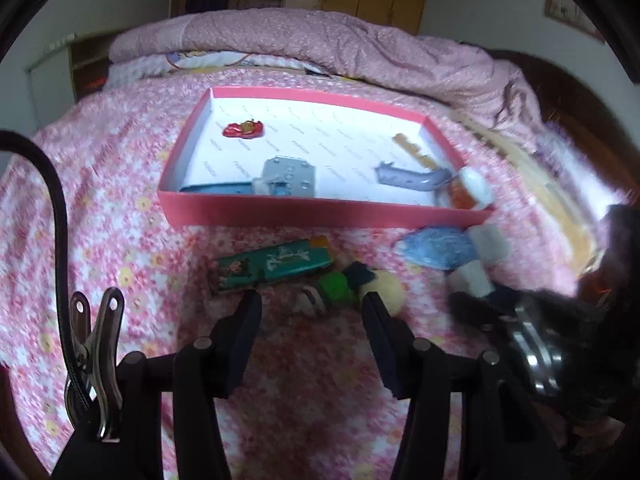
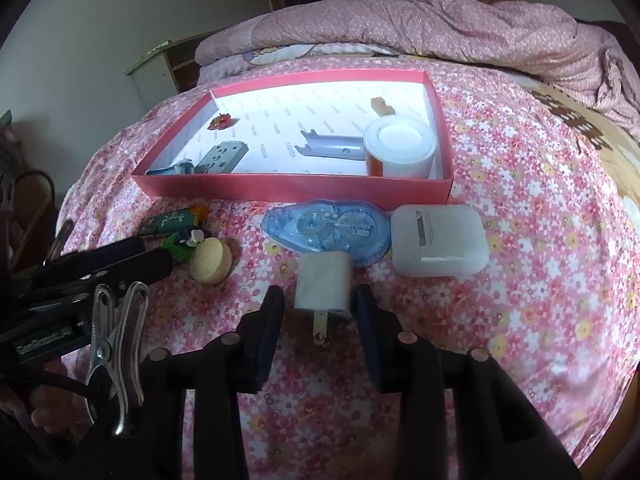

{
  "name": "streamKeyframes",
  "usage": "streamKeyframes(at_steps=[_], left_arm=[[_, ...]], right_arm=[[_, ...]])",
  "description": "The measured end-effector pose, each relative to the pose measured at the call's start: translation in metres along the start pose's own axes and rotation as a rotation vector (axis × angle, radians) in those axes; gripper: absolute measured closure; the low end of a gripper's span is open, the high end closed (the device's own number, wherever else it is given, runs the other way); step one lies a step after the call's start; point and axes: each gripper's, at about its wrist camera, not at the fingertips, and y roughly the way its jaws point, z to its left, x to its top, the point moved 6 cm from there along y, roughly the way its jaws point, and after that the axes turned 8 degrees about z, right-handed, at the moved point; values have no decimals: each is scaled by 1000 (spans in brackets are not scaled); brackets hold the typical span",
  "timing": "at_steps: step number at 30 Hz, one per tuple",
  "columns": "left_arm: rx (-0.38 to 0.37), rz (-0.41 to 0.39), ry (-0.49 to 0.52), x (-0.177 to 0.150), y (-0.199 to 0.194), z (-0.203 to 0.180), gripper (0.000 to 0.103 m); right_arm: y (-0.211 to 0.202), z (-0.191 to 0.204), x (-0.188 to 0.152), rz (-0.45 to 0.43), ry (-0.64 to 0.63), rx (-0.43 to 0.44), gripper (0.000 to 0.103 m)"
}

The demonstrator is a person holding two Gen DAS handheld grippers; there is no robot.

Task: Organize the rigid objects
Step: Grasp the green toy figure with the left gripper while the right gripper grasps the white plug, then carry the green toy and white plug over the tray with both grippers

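Observation:
On the pink flowered bedsheet, my right gripper (image 2: 320, 292) points down at a white charger plug (image 2: 323, 278). The plug lies between the two fingers with a thin gap showing on each side. Beyond it lie a blue correction tape (image 2: 328, 230) and a white earbud case (image 2: 438, 240). My left gripper (image 1: 312, 304) stands open just short of a green toy figure (image 1: 336, 286), with a round wooden knob (image 1: 386, 292) by its right finger and a green decorated case (image 1: 276, 264) to the left. The red box (image 2: 288, 190) behind holds several small items.
Inside the box are a red toy car (image 2: 221, 121), a grey metal block (image 2: 222, 156), a grey plastic part (image 2: 332, 148), a white tape roll (image 2: 400, 146) and a small wooden piece (image 2: 382, 105). A folded pink quilt (image 2: 440, 28) lies behind. The bed edge is at the right.

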Motion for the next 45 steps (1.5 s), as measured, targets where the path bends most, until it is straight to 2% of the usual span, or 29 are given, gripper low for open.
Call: streamKeyframes(at_steps=[7,11,17,24,31,38,45], left_arm=[[-49,-15,39,5,12,-11,54],[-64,-30,46,6,12,-15,71],[-35,-6,71,-6,3,-12,71],[-32,8,66,-36,-10,-4,70],[-15,-5,74,-37,-2,-7,69],[-21,-11,95,-37,0,-11,59],[-14,-24,95,-37,-1,-11,61]], right_arm=[[-4,-3,-5,6,-6,-4,75],[-11,-3,-17,17,-12,6,76],[-16,-5,-28,20,-3,17,75],[-22,-6,-41,3,-12,18,75],[-22,-9,-41,-6,11,35,75],[-22,-10,-41,-17,27,49,75],[-22,-9,-43,-31,21,40,75]])
